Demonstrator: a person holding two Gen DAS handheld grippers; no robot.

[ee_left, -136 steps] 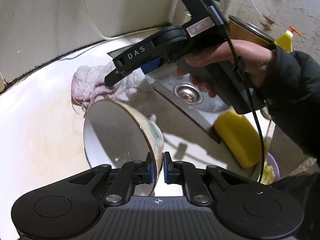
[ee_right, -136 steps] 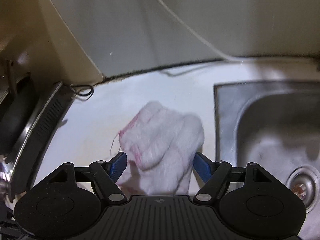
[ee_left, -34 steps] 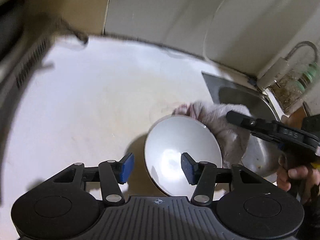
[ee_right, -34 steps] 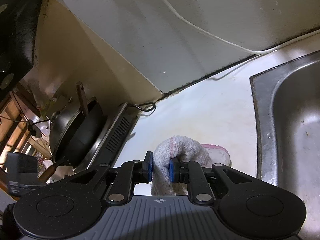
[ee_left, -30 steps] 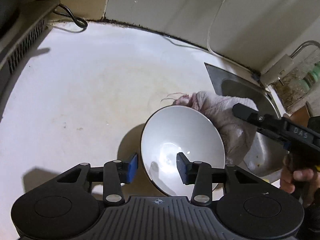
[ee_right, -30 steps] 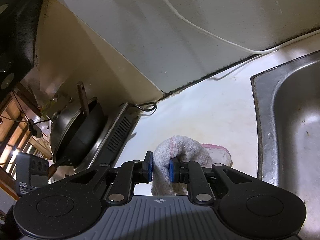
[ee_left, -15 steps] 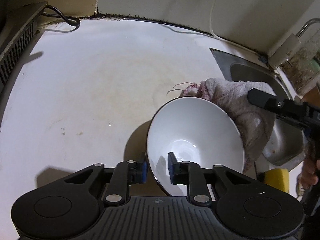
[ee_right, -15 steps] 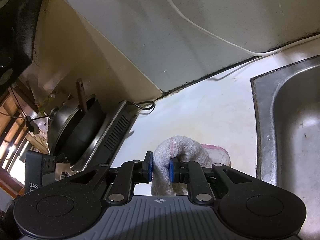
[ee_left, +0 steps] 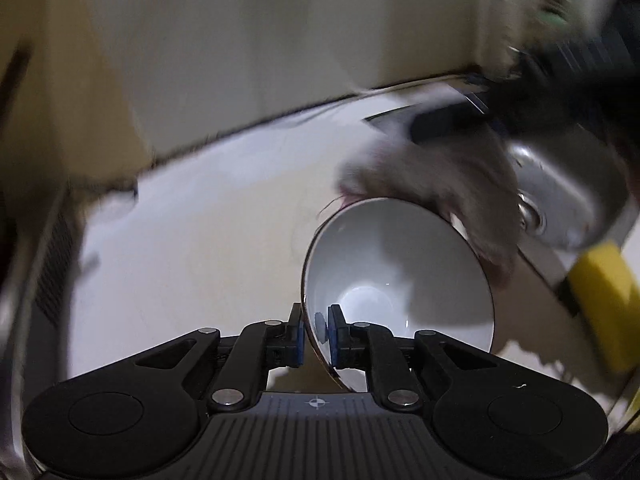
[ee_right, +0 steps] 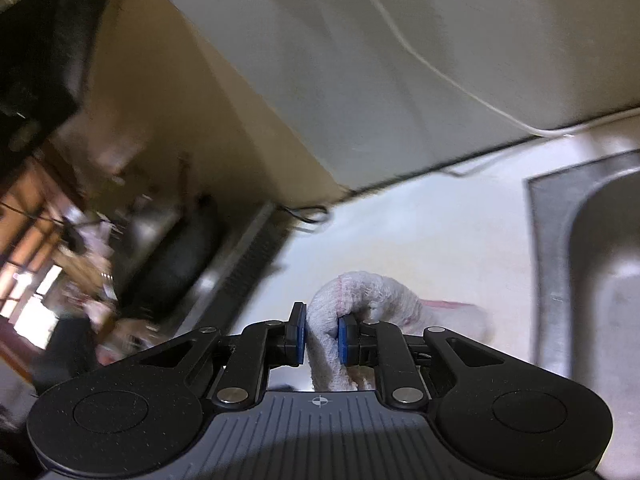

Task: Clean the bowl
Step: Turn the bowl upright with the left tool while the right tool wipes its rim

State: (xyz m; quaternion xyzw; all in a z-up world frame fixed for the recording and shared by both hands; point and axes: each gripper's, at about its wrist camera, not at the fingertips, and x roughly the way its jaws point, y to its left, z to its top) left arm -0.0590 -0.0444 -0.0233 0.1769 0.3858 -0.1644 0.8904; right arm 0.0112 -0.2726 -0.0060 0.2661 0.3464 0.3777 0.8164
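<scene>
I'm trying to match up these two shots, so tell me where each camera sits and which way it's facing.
Left wrist: sits on the left hand-held gripper, looking down over the white counter toward the sink; its pads pinch the rim of the tilted white bowl.
Right wrist: sits on the right hand-held gripper, facing along the counter toward the stove and wall; its pads clamp the cloth.
Shared: cloth, counter, sink; the left view, though blurred, also shows the right hand-held gripper above the cloth.

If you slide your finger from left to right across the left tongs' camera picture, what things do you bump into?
Stove edge → white counter → left tongs pinching the rim of the white bowl → cloth → steel sink → yellow sponge.
</scene>
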